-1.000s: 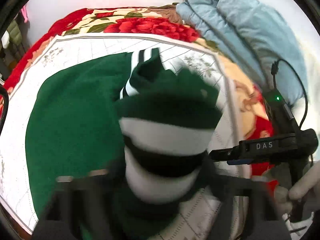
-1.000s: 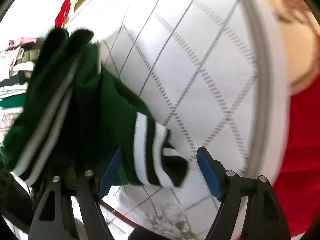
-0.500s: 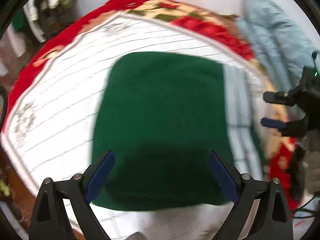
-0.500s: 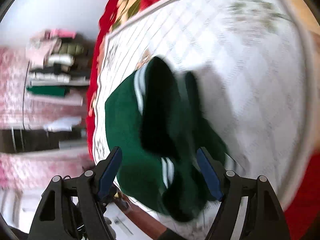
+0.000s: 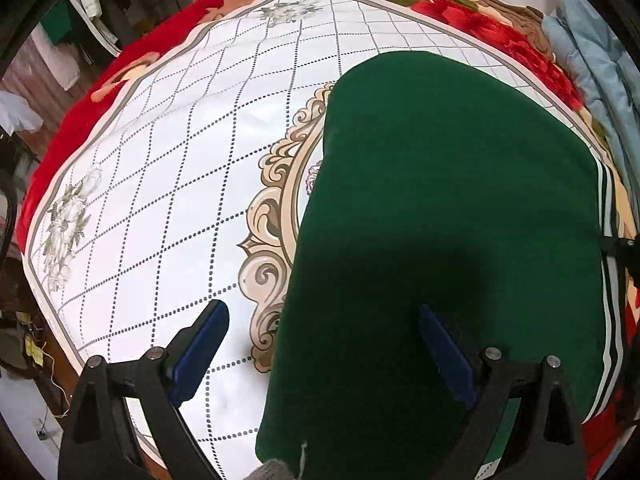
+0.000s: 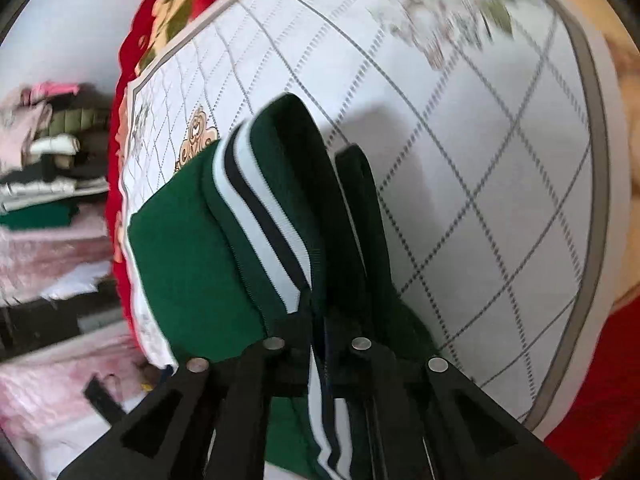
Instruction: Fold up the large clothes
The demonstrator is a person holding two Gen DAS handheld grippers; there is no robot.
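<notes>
The green garment (image 5: 448, 216) was spread flat on the white quilt (image 5: 168, 168) of the bed, lying below and ahead of the left tool (image 5: 322, 350), whose jaws were held wide apart with nothing gripped between them. The jaws of the right tool (image 6: 320, 320) had just been closed, and the garment's striped hem (image 6: 260, 216) was pinched between them, lifted off the quilt just ahead of the fingers.

The sweater (image 5: 448, 216) lies on the quilt (image 5: 168, 168), toward its right side, and the quilt lies on the blanket (image 5: 72, 120). A padded cover (image 5: 600, 56) sits beyond the sweater's far right. My left fingers (image 5: 200, 344) straddle the sweater's near left edge
</notes>
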